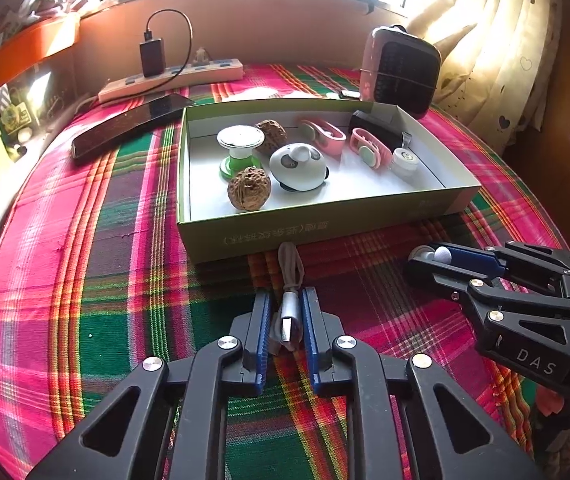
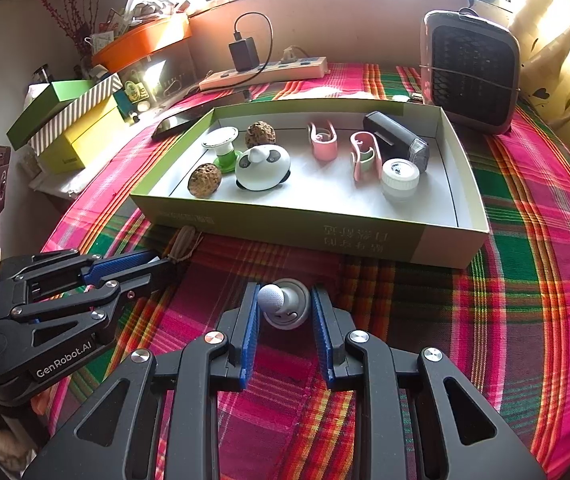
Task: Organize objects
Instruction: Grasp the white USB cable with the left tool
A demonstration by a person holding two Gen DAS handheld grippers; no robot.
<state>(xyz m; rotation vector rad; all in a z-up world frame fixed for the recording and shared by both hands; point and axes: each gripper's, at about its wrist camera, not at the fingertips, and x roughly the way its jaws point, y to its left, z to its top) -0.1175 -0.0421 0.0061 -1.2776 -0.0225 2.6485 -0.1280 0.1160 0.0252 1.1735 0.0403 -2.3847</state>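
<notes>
A green cardboard box [image 1: 317, 222] [image 2: 285, 224] lies on the plaid tablecloth and holds two walnuts, a panda gadget [image 1: 299, 166] [image 2: 263, 168], pink clips, a green-and-white spool and a white jar. My left gripper [image 1: 287, 300] is shut on a coiled grey USB cable [image 1: 289, 312], in front of the box; it also shows in the right wrist view [image 2: 161, 262]. My right gripper [image 2: 285, 300] is closed around a small white earbud-like piece [image 2: 285, 308] on the cloth; it also shows in the left wrist view [image 1: 425, 262].
A power strip [image 1: 173, 80] with a black charger and a dark phone [image 1: 129, 126] lie behind the box at the left. A pink-and-black heater [image 2: 471, 72] stands at the back right. Stacked green and yellow boxes [image 2: 69, 120] sit at the left.
</notes>
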